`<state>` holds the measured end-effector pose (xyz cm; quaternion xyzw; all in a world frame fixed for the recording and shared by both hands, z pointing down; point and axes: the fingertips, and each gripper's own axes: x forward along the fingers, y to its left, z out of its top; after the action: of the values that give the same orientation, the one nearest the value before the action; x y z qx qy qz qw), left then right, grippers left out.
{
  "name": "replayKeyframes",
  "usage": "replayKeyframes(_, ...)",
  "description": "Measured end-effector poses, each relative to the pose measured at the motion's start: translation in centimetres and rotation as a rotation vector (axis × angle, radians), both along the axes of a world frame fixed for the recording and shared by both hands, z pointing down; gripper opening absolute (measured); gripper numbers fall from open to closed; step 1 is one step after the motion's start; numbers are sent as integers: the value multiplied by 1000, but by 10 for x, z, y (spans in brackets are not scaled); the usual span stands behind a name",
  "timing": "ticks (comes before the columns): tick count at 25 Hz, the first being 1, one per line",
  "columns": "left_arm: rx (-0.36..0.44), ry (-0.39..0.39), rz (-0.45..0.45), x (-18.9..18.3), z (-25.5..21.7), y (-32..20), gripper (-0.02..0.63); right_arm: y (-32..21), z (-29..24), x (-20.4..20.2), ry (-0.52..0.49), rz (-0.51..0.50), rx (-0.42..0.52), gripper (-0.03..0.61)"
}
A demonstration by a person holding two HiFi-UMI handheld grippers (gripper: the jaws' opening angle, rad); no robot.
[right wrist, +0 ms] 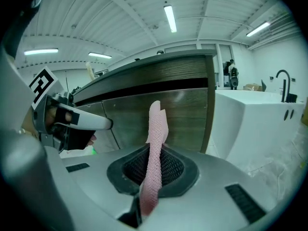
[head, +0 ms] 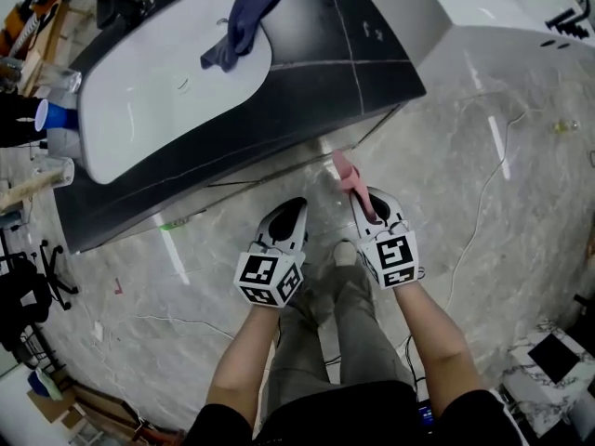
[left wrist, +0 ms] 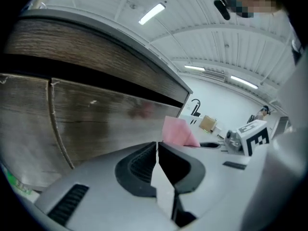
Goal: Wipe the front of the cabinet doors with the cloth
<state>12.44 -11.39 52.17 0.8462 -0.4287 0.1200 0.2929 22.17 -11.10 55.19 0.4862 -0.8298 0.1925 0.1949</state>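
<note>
- Wood-grain cabinet doors [right wrist: 159,114] stand under a dark countertop [head: 316,35], close ahead of both grippers.
- A white basin [head: 158,82] in that top has a blue rag [head: 246,17] draped over its rim.
- The right gripper [right wrist: 153,174] points at the doors, its jaws clamped on the pink cloth [right wrist: 155,138].
- The left gripper [left wrist: 157,150] is just beside it, with its jaws pressed together and nothing between them.
- The cloth rises from the right jaws as a narrow strip, its free end near the door front; whether it touches cannot be told.

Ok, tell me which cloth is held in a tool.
The pink cloth, clamped in the right tool; the dark blue cloth lies draped over the white basin, unheld.
</note>
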Motion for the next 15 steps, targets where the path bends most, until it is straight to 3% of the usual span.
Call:
replayKeyframes(8, -18, -2, -82, -90, 13, 22, 17, 13, 11, -105, -27, -141, 12, 44)
replayKeyframes(15, -13, -13, -115, -136, 22, 34, 17, 9, 26, -179, -20, -265, 30, 44)
